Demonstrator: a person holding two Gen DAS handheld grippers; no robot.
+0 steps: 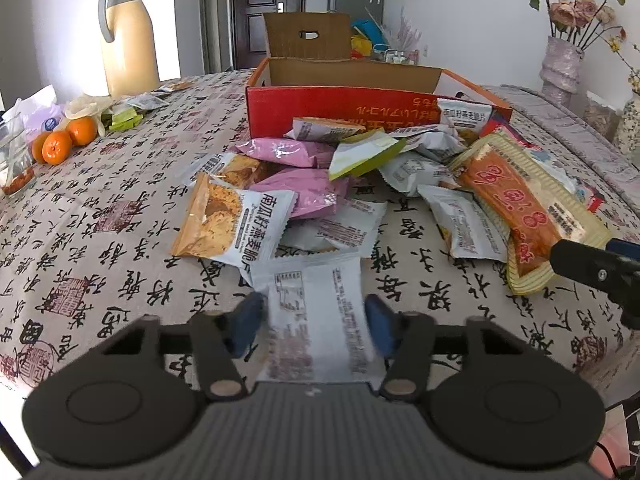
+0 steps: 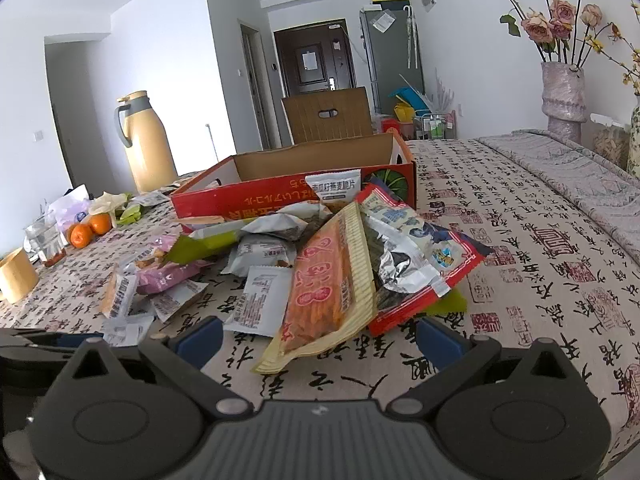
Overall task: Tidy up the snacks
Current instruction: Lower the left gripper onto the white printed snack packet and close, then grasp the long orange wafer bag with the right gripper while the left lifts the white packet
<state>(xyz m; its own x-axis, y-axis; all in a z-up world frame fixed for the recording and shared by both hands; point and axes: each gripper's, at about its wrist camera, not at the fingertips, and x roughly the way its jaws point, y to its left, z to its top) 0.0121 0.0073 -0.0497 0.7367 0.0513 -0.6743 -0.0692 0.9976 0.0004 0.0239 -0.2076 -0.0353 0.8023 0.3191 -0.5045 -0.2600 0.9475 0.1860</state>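
Note:
A pile of snack packets lies on the table in front of an open red cardboard box [image 1: 340, 110], which also shows in the right wrist view [image 2: 256, 200]. My left gripper [image 1: 316, 324] is shut on a white snack packet [image 1: 320, 312], its blue pads pressing the packet's two sides. My right gripper [image 2: 320, 336] is open, its jaws wide apart on either side of the near end of a long orange and cream packet [image 2: 324, 296]. That packet also shows in the left wrist view [image 1: 516, 208], with a right fingertip [image 1: 576, 260] beside it. Pink packets [image 1: 288, 152] and an oat crisp packet [image 1: 236, 220] lie in the pile.
A cream thermos jug [image 1: 128, 40] stands at the back left. Oranges [image 1: 64, 140] and plastic bags lie at the left. A vase of dried roses [image 1: 560, 64] stands at the back right. A bamboo cup [image 2: 16, 276] sits at the left edge.

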